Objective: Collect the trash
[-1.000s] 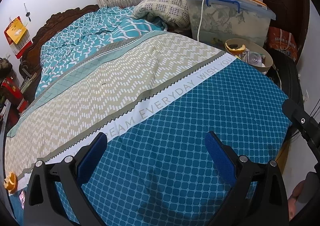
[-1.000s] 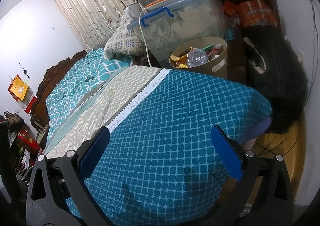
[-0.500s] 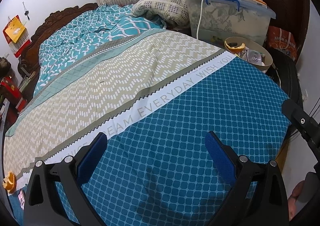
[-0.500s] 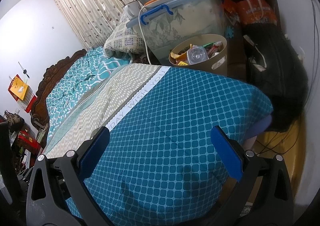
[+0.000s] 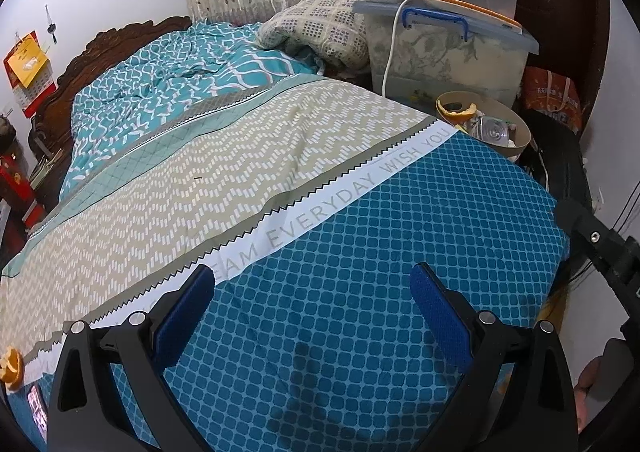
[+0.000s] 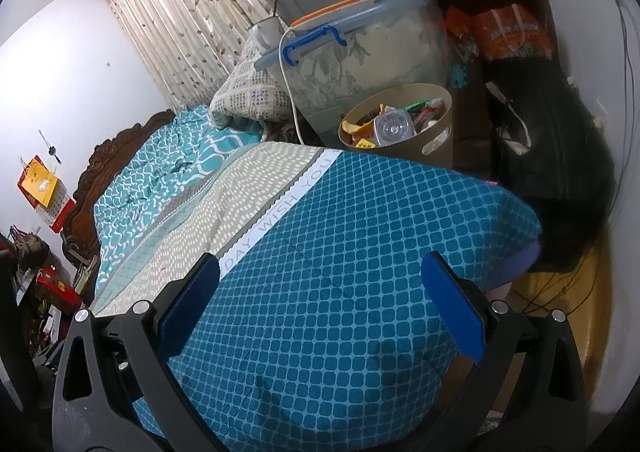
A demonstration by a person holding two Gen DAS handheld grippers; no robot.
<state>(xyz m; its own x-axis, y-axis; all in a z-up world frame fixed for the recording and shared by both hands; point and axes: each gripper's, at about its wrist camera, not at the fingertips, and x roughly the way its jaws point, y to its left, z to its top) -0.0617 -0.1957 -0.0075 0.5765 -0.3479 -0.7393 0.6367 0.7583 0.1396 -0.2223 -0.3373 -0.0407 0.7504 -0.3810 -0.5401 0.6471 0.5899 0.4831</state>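
At the far left edge of the left wrist view, an orange peel (image 5: 12, 368) lies on the bed (image 5: 248, 179), right at the edge of the cover where the pale lettered band meets the blue checked part. Just below it a small flat packet (image 5: 37, 410) shows at the rim of the view, too cut off to identify. The left gripper (image 5: 312, 312) hovers over the blue checked end of the bed, its jaws spread wide with nothing between them. Further right, past the corner of the bed, stands a round tan bin (image 5: 516, 147) holding orange peel and a clear plastic container. Behind it sits a lidded storage box (image 5: 444, 51) with a white cable (image 5: 390, 47) hanging down its front, and a folded quilt (image 5: 320, 23) lies beside the box.

In the right wrist view, the right gripper (image 6: 320, 300) also hangs above the blue checked cover, jaws wide and empty. The bin (image 6: 436, 139) stands beyond the bed's far corner, filled with wrappers, peel and the clear container, touching the storage box (image 6: 368, 63) behind it. A black bag (image 6: 552, 163) lies to the right.
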